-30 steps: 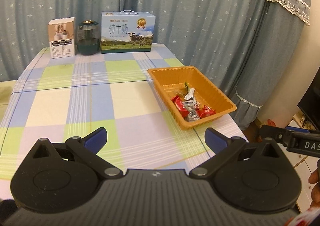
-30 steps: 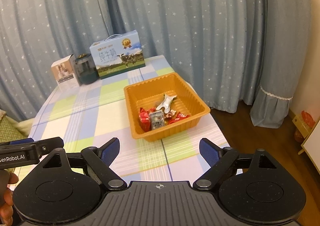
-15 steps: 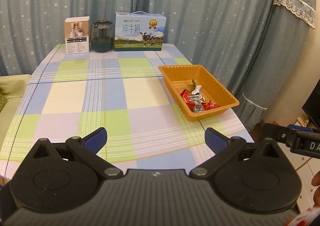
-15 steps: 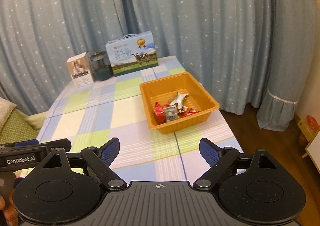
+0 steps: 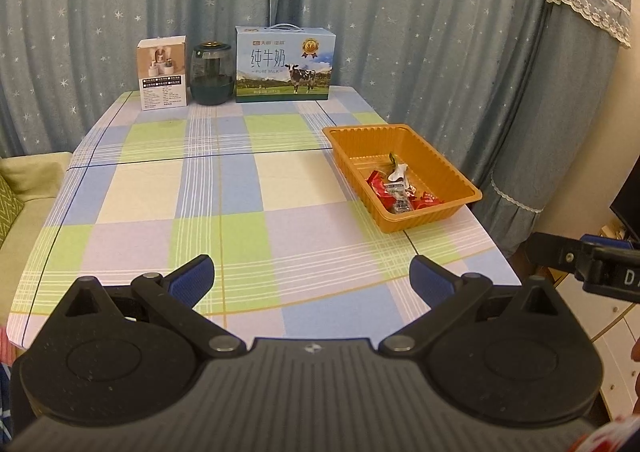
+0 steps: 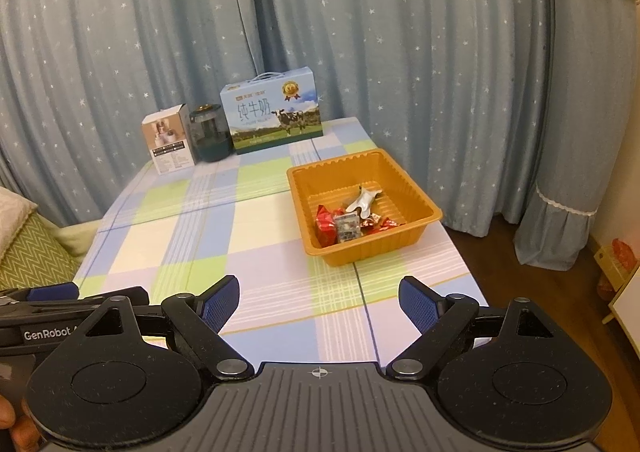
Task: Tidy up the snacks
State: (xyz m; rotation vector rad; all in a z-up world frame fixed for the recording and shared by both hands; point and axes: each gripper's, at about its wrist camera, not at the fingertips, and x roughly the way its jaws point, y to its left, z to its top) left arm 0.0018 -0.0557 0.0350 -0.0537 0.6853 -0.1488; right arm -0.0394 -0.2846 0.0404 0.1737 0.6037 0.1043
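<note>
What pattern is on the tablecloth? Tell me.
Blue, green, cream and lilac checks on the tablecloth, clearest in left wrist view.

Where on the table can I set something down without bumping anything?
The checked table is bare from its near edge to the back row, left of the orange tray. Crowded spots: the far edge, where the small box, dark jar and milk carton stand, and the tray's snack pile.

Your two wrist views sit side by side off counter (image 5: 248, 211) near edge, angled down; both share orange tray (image 6: 416, 236), curtain (image 6: 400, 51).
</note>
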